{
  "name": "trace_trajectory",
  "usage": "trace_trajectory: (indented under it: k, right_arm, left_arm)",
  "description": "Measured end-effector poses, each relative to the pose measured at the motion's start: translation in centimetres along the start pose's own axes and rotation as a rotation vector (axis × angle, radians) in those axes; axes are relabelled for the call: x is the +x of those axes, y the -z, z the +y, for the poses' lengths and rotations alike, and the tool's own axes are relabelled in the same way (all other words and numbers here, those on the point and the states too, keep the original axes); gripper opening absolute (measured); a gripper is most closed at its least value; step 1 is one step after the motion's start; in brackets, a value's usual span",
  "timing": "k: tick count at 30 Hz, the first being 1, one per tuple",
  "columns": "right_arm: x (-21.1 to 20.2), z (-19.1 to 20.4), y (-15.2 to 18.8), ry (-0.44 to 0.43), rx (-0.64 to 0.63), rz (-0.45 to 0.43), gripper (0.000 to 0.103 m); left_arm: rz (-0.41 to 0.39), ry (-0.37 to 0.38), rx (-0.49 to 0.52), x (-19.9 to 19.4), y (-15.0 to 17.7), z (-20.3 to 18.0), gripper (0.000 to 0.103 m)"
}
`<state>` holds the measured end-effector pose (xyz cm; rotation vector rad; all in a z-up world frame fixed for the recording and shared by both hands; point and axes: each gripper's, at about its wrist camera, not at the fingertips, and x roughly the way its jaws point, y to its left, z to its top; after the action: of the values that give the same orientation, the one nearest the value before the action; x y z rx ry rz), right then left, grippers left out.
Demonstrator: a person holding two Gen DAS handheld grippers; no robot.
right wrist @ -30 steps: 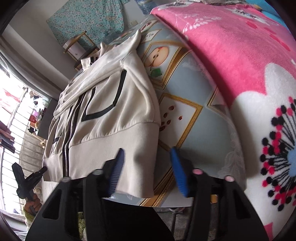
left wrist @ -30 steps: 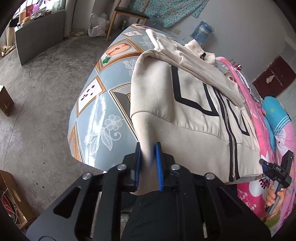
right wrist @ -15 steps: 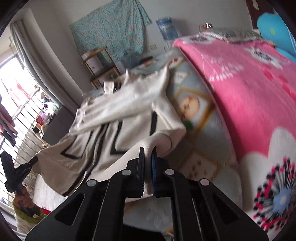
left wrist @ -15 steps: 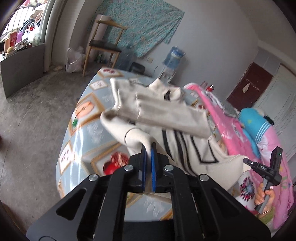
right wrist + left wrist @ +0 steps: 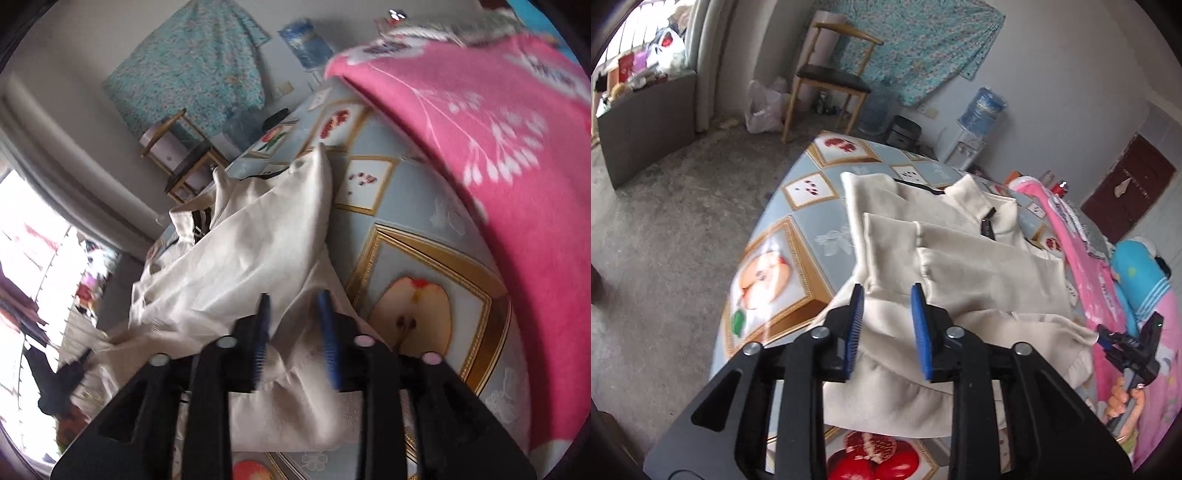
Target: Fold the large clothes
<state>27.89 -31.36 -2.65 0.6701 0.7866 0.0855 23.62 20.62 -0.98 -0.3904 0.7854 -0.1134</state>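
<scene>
A cream zip-front jacket with black trim [image 5: 960, 258] lay on a table covered in a glossy blue fruit-print cloth [image 5: 783, 236], its bottom hem doubled up over the body, apparently to halve its length. The left hand-held gripper [image 5: 886, 325] and the right hand-held gripper [image 5: 295, 332] were both opening, cloth below the blue pads, none pinched. A pink floral blanket [image 5: 498, 166] lay beside the table; a wooden chair [image 5: 831, 74] stood on the bare concrete floor [image 5: 665, 221].
</scene>
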Motion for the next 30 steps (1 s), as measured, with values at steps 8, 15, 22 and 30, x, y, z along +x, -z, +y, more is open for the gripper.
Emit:
trace_trajectory:
  k: [8,15,22,30]
  right_arm:
    - [-4.0,-1.2,3.4,-0.011,0.008,0.019,0.07]
    - [-4.2,-1.0,8.4,0.079,-0.096,0.088,0.078]
    - [-3.7,-1.4,9.2,0.103,-0.095,0.116,0.078]
    - [-4.7,-1.8,10.5,0.13,-0.053,0.135,0.078]
  left_arm:
    - [0.066,0.012,-0.038,-2.7,5.0,1.9,0.045]
    - [0.121,0.02,-0.109,-1.5,9.9,3.0,0.048]
    - [0.108,-0.007,-0.114,-0.6,10.3,3.2,0.048]
    - [0.181,0.291,-0.356,0.7,11.5,4.6,0.048]
